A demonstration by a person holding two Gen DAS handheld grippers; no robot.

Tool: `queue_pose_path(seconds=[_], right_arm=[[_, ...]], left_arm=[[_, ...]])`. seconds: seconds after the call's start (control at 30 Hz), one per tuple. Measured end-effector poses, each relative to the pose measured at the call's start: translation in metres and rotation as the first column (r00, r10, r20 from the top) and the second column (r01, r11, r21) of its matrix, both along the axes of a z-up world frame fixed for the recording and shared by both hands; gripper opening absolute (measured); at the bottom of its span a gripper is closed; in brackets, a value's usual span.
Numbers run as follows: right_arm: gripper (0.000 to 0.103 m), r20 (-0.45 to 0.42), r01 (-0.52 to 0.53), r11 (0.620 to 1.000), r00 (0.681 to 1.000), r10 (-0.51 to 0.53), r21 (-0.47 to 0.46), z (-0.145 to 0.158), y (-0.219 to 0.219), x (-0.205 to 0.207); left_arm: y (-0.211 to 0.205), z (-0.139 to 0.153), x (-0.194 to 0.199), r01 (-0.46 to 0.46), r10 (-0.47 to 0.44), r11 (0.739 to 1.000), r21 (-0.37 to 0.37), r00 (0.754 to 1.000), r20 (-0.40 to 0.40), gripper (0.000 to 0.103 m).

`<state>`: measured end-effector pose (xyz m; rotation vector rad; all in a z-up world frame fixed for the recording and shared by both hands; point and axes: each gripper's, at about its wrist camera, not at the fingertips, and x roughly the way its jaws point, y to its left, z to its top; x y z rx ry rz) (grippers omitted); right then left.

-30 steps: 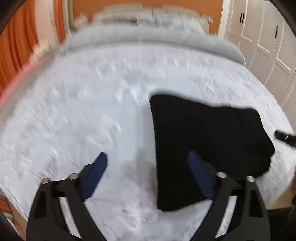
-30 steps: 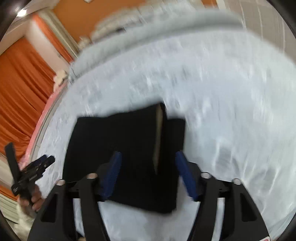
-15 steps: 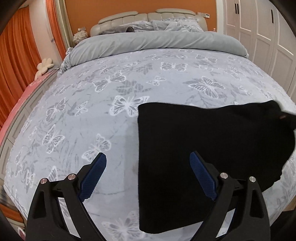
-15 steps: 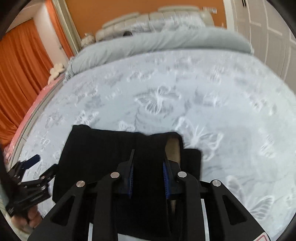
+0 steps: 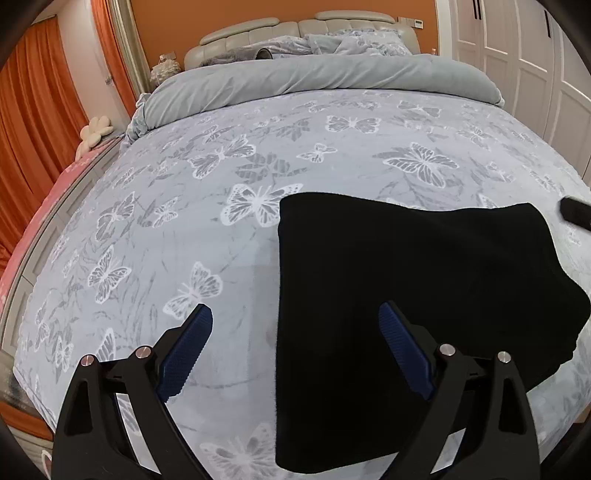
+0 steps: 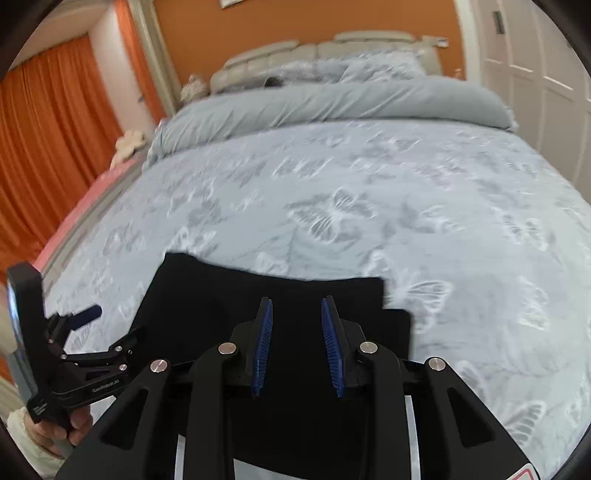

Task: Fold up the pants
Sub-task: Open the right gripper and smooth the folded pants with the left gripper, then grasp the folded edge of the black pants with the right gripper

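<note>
A: Where are the pants (image 5: 424,280)?

B: Folded into a black slab on the butterfly bedspread (image 5: 258,166), near the bed's foot. In the left wrist view they fill the area from centre out to 4 o'clock; their left edge runs straight down toward 6.

A: And the left gripper (image 5: 295,343)?

B: Its jaws are spread wide with nothing between them. One blue pad (image 5: 186,350) hangs over bare bedspread at 7 o'clock, the other over the black cloth at 5 o'clock.

A: What does the right wrist view add?

B: It shows a step in the fold at 3 o'clock of the pants (image 6: 229,295), where an upper layer ends short of the lower one. It also shows the left gripper (image 6: 86,314) from outside at 8 o'clock, held in a hand (image 6: 59,430), beside the pants' left edge.

A: The right gripper (image 6: 297,334)?

B: Partly parted, a narrow gap between the pads, gripping nothing, above the cloth.

A: Anything only the left view gives?

B: A sharp look at the rolled grey duvet (image 5: 314,81) and headboard (image 5: 295,31) at 12 o'clock, white wardrobe doors (image 5: 517,55) at 2, and a dark tip of the right gripper (image 5: 574,212) at 3 o'clock.
</note>
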<state>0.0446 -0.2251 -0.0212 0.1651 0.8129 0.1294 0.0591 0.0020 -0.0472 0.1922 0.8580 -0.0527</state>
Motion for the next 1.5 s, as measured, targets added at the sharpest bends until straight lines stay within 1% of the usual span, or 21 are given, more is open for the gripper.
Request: queue_pose_path(seconds=[0.13,0.23,0.3,0.37,0.47,0.53,0.57,0.6,0.63,0.67,0.73,0.77,0.83,0.9,0.93,1.03,1.17,1.23,1.4,1.47,1.5], right_arm=[[0.024,-0.090,-0.020,0.999,0.996,0.015,-0.051,-0.027,0.014,0.026],[0.018,-0.158,0.060,0.995,0.985,-0.072,-0.083,-0.058,-0.012,0.050],[0.013,-0.177,0.112,0.993,0.979,-0.104,0.034,-0.060,-0.032,0.055],[0.012,-0.159,0.125,0.990,0.981,-0.115,0.060,-0.047,-0.032,0.050],[0.012,-0.107,0.081,0.997,0.991,-0.081,0.001,-0.036,-0.022,0.042],[0.011,-0.181,0.103,0.993,0.977,-0.111,-0.054,-0.055,-0.027,0.050],[0.011,-0.190,0.128,0.992,0.973,-0.127,-0.006,-0.059,-0.034,0.048],[0.014,-0.195,0.140,0.990,0.972,-0.131,0.032,-0.053,-0.040,0.046],[0.026,-0.195,0.138,0.989,0.973,-0.125,0.052,-0.046,-0.041,0.041],[0.050,-0.185,0.129,0.990,0.976,-0.116,0.058,-0.035,-0.042,0.032],[0.068,-0.181,0.088,0.995,0.980,-0.080,0.040,-0.022,-0.043,0.011],[0.069,-0.199,0.076,0.997,0.978,-0.070,0.022,-0.021,-0.045,0.001],[0.069,-0.255,0.044,0.999,0.966,-0.038,0.018,-0.024,-0.045,-0.014],[0.058,-0.306,0.000,0.999,0.952,0.011,0.035,-0.036,-0.040,-0.023],[0.021,-0.318,-0.024,0.999,0.948,0.030,0.023,-0.040,-0.036,-0.025],[0.009,-0.311,-0.035,0.999,0.950,0.039,0.020,-0.043,-0.028,-0.023],[0.008,-0.203,-0.069,0.974,0.973,0.114,0.217,-0.004,-0.030,-0.019],[0.008,-0.190,-0.075,0.963,0.974,0.126,0.259,0.002,-0.030,-0.012],[0.018,-0.345,0.003,0.982,0.937,0.062,0.187,-0.030,-0.035,0.004],[0.036,-0.408,0.005,0.993,0.912,0.043,0.117,-0.046,-0.040,0.000],[0.039,-0.421,-0.005,0.995,0.906,0.048,0.102,-0.051,-0.041,-0.002]], left_arm=[[-0.004,-0.004,0.003,0.001,-0.001,1.000,-0.003,1.000,-0.018,0.089],[-0.007,-0.006,0.005,0.003,-0.003,1.000,0.001,1.000,-0.025,0.089],[-0.007,-0.007,0.006,0.001,-0.001,1.000,0.004,1.000,-0.030,0.089],[-0.003,-0.007,0.009,-0.008,0.008,1.000,0.006,0.999,-0.036,0.089],[0.006,-0.011,0.014,-0.025,0.025,1.000,0.003,0.998,-0.061,0.089],[0.011,-0.012,0.016,-0.036,0.036,0.999,-0.003,0.997,-0.069,0.090],[0.014,-0.012,0.017,-0.043,0.042,0.999,-0.006,0.997,-0.068,0.090],[0.017,-0.010,0.017,-0.047,0.046,0.999,-0.010,0.997,-0.067,0.090],[0.020,-0.008,0.016,-0.051,0.050,0.999,-0.018,0.997,-0.063,0.090],[0.024,-0.005,0.014,-0.047,0.045,0.998,-0.031,0.997,-0.056,0.090],[0.028,0.001,0.010,-0.021,0.019,0.998,-0.061,0.999,-0.045,0.092],[0.028,0.006,0.004,0.007,-0.010,0.997,-0.083,0.999,-0.035,0.094],[0.023,0.014,-0.006,0.065,-0.066,0.992,-0.111,0.998,-0.009,0.095],[0.009,0.019,-0.020,0.154,-0.153,0.981,-0.116,0.988,0.017,0.098],[0.001,0.020,-0.027,0.195,-0.193,0.974,-0.112,0.981,0.028,0.098],[-0.031,0.018,-0.047,0.317,-0.314,0.946,-0.066,0.948,0.052,0.098],[-0.074,0.012,-0.066,0.433,-0.431,0.901,-0.011,0.899,0.081,0.098],[-0.096,0.005,-0.070,0.468,-0.469,0.883,0.027,0.879,0.090,0.098],[-0.137,-0.028,-0.064,0.500,-0.508,0.855,0.136,0.861,0.028,0.098],[-0.138,-0.031,-0.066,0.509,-0.517,0.848,0.147,0.855,0.026,0.098],[-0.136,-0.030,-0.067,0.520,-0.528,0.843,0.136,0.849,0.023,0.098]])
